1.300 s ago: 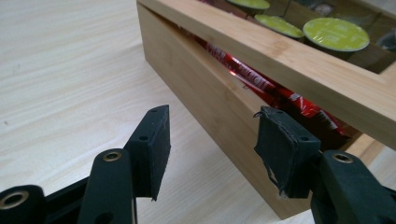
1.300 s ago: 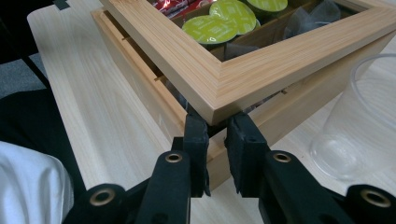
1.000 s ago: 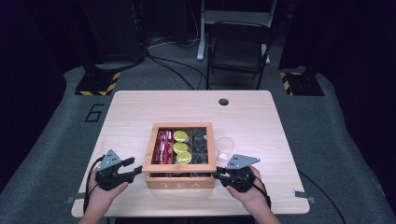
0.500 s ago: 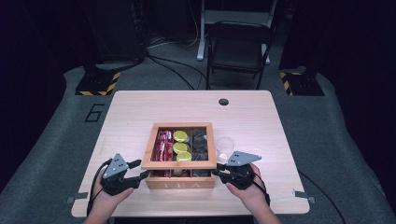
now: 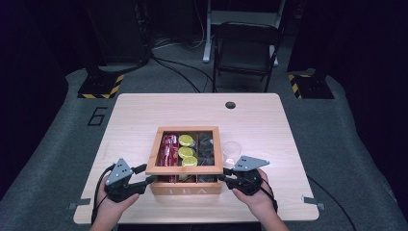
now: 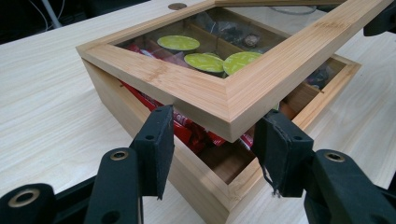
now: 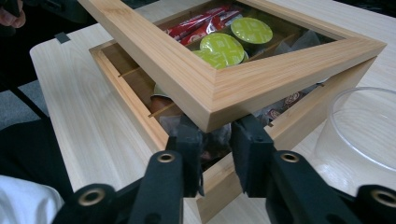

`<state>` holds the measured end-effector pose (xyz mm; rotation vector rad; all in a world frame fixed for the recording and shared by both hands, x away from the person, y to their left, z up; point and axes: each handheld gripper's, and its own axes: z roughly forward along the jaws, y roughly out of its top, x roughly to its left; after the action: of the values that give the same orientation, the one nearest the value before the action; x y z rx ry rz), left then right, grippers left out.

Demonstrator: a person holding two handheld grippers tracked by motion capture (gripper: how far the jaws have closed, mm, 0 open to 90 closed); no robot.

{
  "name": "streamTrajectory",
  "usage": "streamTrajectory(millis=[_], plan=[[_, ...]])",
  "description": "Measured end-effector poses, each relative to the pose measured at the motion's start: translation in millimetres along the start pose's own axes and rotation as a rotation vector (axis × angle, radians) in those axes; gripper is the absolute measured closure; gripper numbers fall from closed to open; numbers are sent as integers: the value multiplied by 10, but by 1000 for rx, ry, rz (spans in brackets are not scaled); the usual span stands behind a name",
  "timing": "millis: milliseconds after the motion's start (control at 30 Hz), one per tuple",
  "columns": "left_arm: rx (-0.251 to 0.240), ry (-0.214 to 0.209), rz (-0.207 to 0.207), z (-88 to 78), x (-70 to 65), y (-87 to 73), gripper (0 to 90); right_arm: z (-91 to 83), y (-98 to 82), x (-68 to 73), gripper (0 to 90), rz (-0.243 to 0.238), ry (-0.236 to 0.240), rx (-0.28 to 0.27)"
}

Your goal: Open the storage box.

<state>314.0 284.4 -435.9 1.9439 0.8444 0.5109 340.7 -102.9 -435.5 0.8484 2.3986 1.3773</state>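
A wooden tea box (image 5: 185, 186) sits mid-table, its glass-windowed lid (image 6: 187, 88) tilted up at the front. Inside lie red packets (image 5: 168, 149), green capsules (image 5: 186, 151) and dark tea bags (image 5: 206, 147). My left gripper (image 5: 146, 176) is at the lid's front left corner. Its jaws (image 6: 218, 120) straddle that corner, tips at the lid's lower edge, and have just been closing. My right gripper (image 5: 222, 176) is at the front right corner. Its jaws (image 7: 217, 127) stand a little apart beneath that corner (image 7: 212, 100) with only air between the pads, and have just been opening.
A clear plastic cup (image 5: 232, 150) stands right beside the box, close to my right gripper. A round hole (image 5: 230, 104) marks the table's (image 5: 144, 115) far side. A dark chair (image 5: 245, 53) stands beyond the table. Cables trail from both grippers.
My left gripper has moved in toward the box's front left corner. The lid's front edge has come up off the box. The right hand has kept its place.
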Motion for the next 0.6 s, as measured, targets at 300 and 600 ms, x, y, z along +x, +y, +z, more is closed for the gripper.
streamTrajectory(millis=[300, 600], plan=[[30, 10, -6, 4, -2, 63, 466, -45, 41, 25, 540, -43, -79, 0], [5, 19, -14, -41, 5, 148, 445, -85, 137, 57, 501, -60, -83, -33]])
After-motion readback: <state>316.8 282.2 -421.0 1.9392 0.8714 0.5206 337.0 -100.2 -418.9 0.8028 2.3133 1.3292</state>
